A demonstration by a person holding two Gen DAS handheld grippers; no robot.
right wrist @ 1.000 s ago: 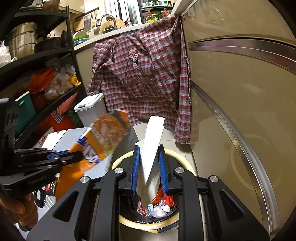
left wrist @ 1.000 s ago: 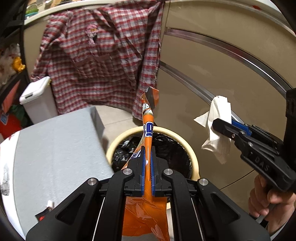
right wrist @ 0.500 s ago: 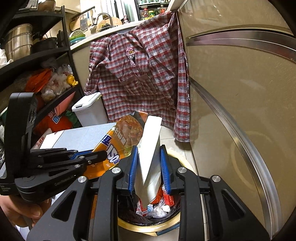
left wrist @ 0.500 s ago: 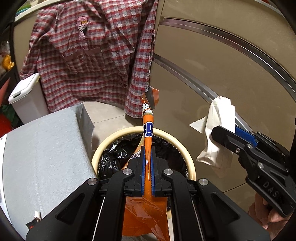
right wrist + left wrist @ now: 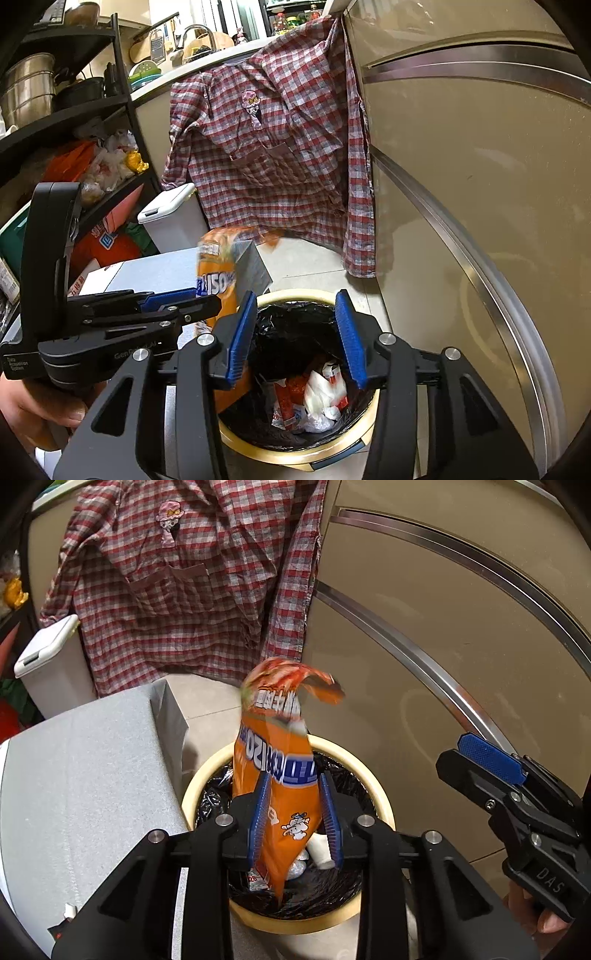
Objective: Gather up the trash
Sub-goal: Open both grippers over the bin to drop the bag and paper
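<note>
**Both hand-held grippers let go over the bin**

Since the earlier frames we see the white paper gone from the right hand-held gripper point(image 5: 297, 341), whose jaws have just been opening and now stand apart with nothing between them. That paper now lies crumpled among the trash point(image 5: 317, 397) inside the black-lined bin point(image 5: 373, 794). Our left hand-held gripper point(image 5: 294, 818) has also just been opening: its blue pads stand clear on either side of the orange snack bag point(image 5: 284, 775), which is blurred and no longer pinched flat. The bag's lower end is inside the bin's mouth and its crumpled top sticks up above the rim. We see the bin on the floor, just beside a grey box point(image 5: 92, 775), with a plaid shirt point(image 5: 192, 583) hanging behind.
</note>
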